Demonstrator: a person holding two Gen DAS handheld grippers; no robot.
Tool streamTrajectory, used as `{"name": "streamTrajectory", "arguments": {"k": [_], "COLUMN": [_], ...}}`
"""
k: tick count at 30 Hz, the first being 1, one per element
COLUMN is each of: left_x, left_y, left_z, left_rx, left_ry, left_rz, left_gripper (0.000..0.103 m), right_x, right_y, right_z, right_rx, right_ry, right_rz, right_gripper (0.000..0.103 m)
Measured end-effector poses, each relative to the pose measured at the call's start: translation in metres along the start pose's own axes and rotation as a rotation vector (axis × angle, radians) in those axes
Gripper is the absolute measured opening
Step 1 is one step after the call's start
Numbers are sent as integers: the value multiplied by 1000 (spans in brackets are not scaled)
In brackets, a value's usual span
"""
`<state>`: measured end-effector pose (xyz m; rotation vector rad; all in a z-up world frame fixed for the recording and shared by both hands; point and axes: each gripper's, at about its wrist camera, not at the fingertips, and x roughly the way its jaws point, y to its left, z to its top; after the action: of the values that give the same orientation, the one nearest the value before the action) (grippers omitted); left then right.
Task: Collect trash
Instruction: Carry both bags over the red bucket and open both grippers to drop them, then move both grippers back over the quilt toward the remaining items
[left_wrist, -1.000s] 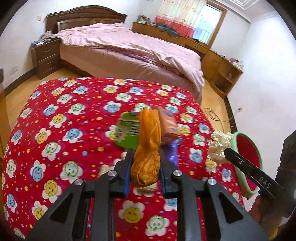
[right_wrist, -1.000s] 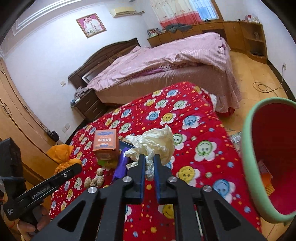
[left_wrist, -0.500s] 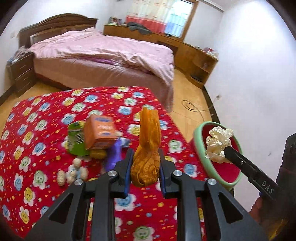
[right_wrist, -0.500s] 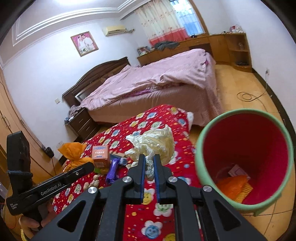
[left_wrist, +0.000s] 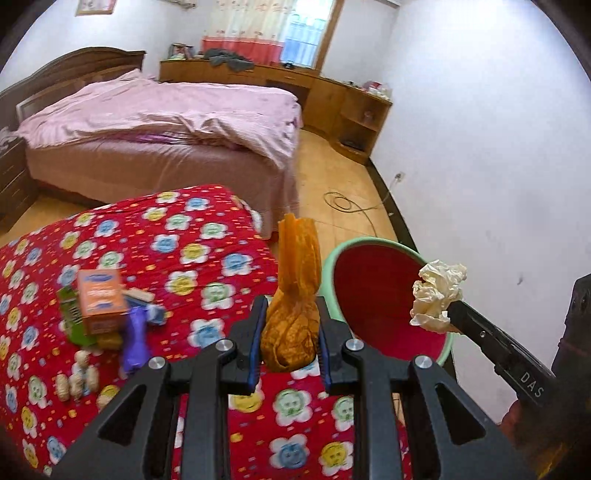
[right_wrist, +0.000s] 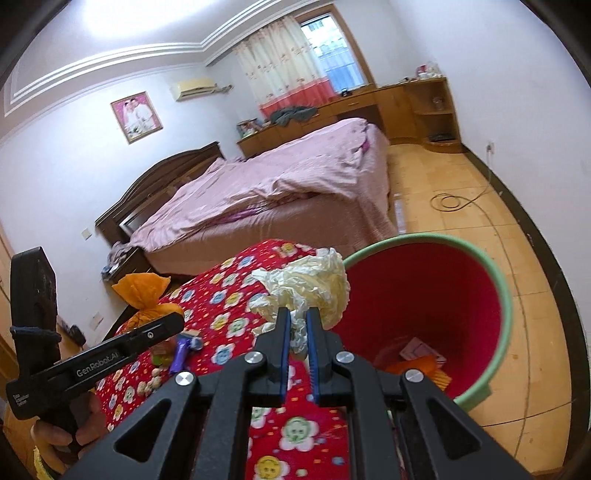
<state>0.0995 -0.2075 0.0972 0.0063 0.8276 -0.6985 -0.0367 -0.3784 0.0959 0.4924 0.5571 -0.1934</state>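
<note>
My left gripper is shut on a knotted orange bag and holds it above the red flowered cloth, just left of the bin. My right gripper is shut on a crumpled cream plastic wrapper and holds it at the bin's near-left rim. The bin has a green rim and red inside, and stands on the floor beside the table; it also shows in the left wrist view. It holds orange and pink trash. The wrapper hangs over the bin opening in the left wrist view.
On the red cloth lie an orange box, a green packet, a purple wrapper and several peanuts. A pink bed stands behind. A cable lies on the wooden floor.
Both grippers have swung right, from over the table toward the bin, each still gripping its item. The wrapper now hangs over the bin opening.
</note>
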Motion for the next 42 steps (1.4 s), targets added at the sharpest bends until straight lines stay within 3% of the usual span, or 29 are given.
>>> {"name": "streamTrajectory", "arguments": {"k": [13, 23, 26, 29, 38, 42], "left_x": [63, 102, 110, 114, 107, 96], "left_y": [-60, -83, -85, -85, -78, -71], "left_z": [0, -6, -6, -6, -9, -10], "left_rx": [88, 130, 130, 124, 105, 92], "left_ry": [90, 159, 186, 195, 198, 185], "left_rz": [-72, -79, -72, -64, -70, -67], "left_gripper": [24, 24, 33, 40, 40, 40], "right_x": [-4, 11, 13, 13, 15, 13], "right_y": [-68, -111, -117, -122, -124, -118], "right_z": [2, -7, -10, -12, -12, -13], "right_rx": [102, 178, 192, 200, 202, 199], "right_ry": [-12, 23, 32, 33, 38, 34], "right_rz": [-100, -147, -151, -150, -144, -136], "right_gripper": [10, 11, 14, 14, 21, 30]}}
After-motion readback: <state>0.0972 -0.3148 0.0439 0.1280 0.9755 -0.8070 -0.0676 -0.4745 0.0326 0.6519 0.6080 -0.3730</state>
